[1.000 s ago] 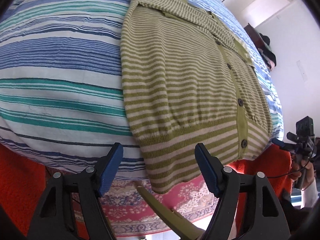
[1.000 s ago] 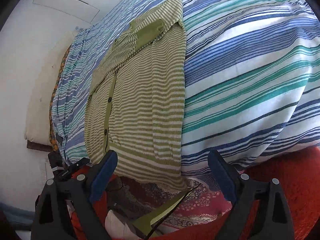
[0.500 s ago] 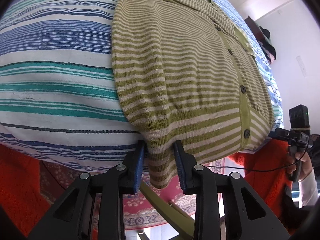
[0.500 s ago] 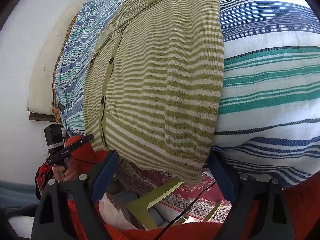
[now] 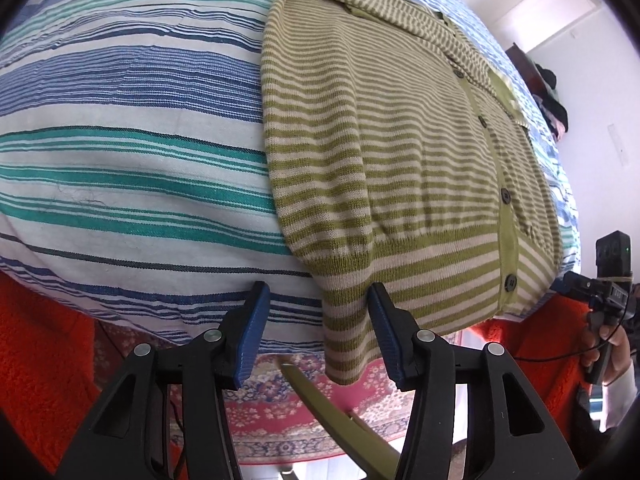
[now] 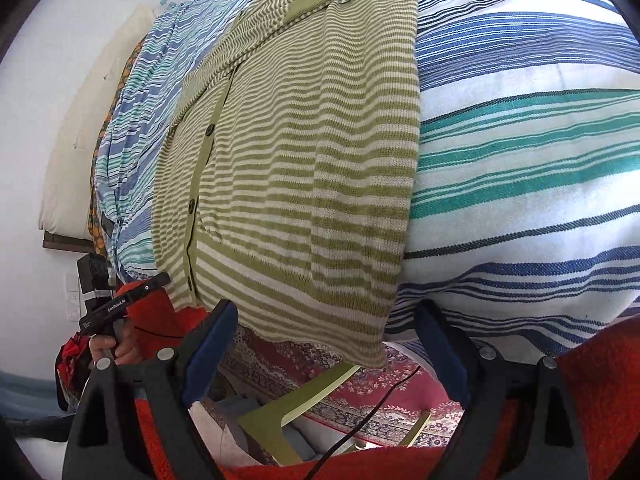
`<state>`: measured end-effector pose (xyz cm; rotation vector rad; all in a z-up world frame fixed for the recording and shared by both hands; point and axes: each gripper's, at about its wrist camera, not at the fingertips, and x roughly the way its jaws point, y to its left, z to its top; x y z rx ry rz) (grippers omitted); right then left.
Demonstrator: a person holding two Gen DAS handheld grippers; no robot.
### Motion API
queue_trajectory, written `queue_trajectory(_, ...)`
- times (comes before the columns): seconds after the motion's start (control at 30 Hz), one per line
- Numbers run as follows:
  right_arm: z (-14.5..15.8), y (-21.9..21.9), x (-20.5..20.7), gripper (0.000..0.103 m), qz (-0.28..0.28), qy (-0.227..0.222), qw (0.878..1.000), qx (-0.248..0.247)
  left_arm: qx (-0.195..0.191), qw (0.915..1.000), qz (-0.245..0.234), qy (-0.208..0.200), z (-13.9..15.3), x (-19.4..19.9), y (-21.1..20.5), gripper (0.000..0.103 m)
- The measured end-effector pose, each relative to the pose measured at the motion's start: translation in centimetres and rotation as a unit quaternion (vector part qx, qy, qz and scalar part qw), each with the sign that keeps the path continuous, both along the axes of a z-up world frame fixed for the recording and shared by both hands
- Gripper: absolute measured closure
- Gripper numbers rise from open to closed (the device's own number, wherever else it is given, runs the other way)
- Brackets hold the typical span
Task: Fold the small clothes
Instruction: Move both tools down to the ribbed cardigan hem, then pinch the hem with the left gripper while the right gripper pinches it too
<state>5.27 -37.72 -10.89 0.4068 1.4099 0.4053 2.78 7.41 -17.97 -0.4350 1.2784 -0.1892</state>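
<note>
A green and cream striped cardigan (image 5: 400, 152) lies buttoned on the striped bed cover (image 5: 120, 140), its hem hanging over the bed's near edge. My left gripper (image 5: 316, 332) is open, its fingers either side of the hem's left corner without gripping it. In the right wrist view the cardigan (image 6: 304, 152) fills the middle, and my right gripper (image 6: 326, 344) is open wide just below the hanging hem's right part, touching nothing.
A red blanket (image 5: 44, 360) drapes below the bed edge. A patterned rug (image 6: 340, 396) and a green chair (image 6: 300, 404) are on the floor beneath. The other gripper shows at the side of each view (image 5: 608, 288) (image 6: 116, 304). A pillow (image 6: 84, 132) lies at the bed's far end.
My left gripper closed on the hem's left corner half a second ago and has now opened again. My right gripper has moved closer to the hem, staying open.
</note>
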Motion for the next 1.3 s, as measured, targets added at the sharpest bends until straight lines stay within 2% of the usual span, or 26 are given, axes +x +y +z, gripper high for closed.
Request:
queue_trajectory(0.2, 0.1, 0.3, -0.1, 0.013, 0.006, -0.004, 1.000, -0.008, 0.010, 0.9999, -0.001, -0.002, 0.2, 0.0, -0.5, 0.047)
queue_trajectory(0.5, 0.5, -0.3, -0.3, 0.013, -0.001, -0.010, 1.000, 0.017, 0.012, 0.9999, 0.005, -0.002, 0.5, 0.2, -0.3, 0.046)
queue_trajectory(0.63, 1.2, -1.2, 0.1, 0.013, 0.001, -0.010, 1.000, 0.029, -0.008, 0.9998, 0.018, 0.003, 0.2, 0.2, 0.8, 0.045)
queue_trajectory(0.73, 1.2, -1.7, 0.2, 0.013, 0.007, -0.011, 1.000, 0.009, -0.015, 0.9998, 0.008, 0.009, -0.3, 0.3, 0.5, 0.042)
queue_trajectory(0.87, 0.6, -0.9, 0.2, 0.015, 0.041, 0.002, 0.999, 0.022, -0.004, 0.9997, -0.021, 0.008, -0.4, 0.2, -1.0, 0.041)
queue_trajectory(0.97, -0.4, 0.9, 0.2, 0.025, 0.076, 0.021, 0.997, 0.006, 0.001, 0.9991, -0.042, 0.010, -0.2, -0.1, -2.0, 0.044)
queue_trajectory(1.0, -0.7, 1.4, 0.2, 0.026, 0.085, 0.027, 0.996, -0.003, 0.002, 0.9986, -0.051, 0.014, -0.2, -0.1, -2.4, 0.057)
queue_trajectory(1.03, -1.0, 1.9, 0.3, 0.027, 0.094, 0.032, 0.995, -0.010, 0.003, 0.9980, -0.060, 0.020, -0.4, -0.2, -2.7, 0.075)
queue_trajectory(1.1, -1.5, 2.8, 0.3, 0.039, 0.116, 0.040, 0.992, -0.030, 0.012, 0.9967, -0.074, 0.033, -0.7, -0.5, -3.3, 0.097)
queue_trajectory(1.13, -1.7, 3.2, 0.3, 0.051, 0.124, 0.042, 0.990, -0.046, 0.020, 0.9964, -0.077, 0.029, -0.6, -0.6, -3.5, 0.098)
queue_trajectory(1.17, -1.8, 3.6, 0.2, 0.073, 0.128, 0.043, 0.989, -0.064, 0.030, 0.9959, -0.082, 0.024, -0.2, -0.7, -3.7, 0.098)
queue_trajectory(1.2, -1.9, 3.7, 0.2, 0.084, 0.129, 0.044, 0.988, -0.073, 0.038, 0.9953, -0.087, 0.020, 0.3, -0.9, -4.0, 0.099)
queue_trajectory(1.23, -1.7, 3.7, 0.1, 0.093, 0.129, 0.044, 0.988, -0.069, 0.041, 0.9948, -0.092, 0.015, 0.8, -1.1, -4.2, 0.099)
queue_trajectory(1.3, -0.8, 3.8, -0.3, 0.095, 0.134, 0.036, 0.989, -0.055, 0.047, 0.9940, -0.099, 0.005, 1.8, -1.5, -4.3, 0.099)
